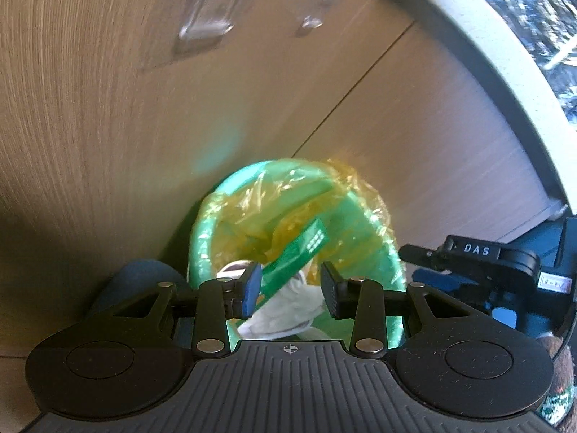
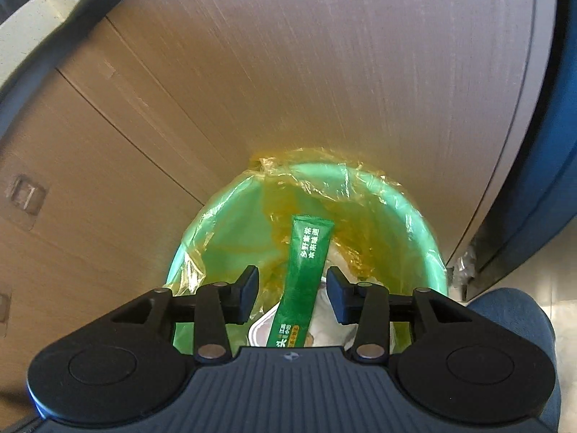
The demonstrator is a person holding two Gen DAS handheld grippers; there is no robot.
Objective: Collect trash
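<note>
Below both grippers stands the green bin (image 2: 414, 213) with its yellow liner (image 2: 324, 169), already holding white scraps. Between the right gripper (image 2: 293, 287)'s parted fingers the green sachet (image 2: 306, 274) hangs loose, seemingly dropping in. Left gripper (image 1: 290, 285) is spread and empty. This piece looks nearly binned; whether more remains is unseen.
</note>
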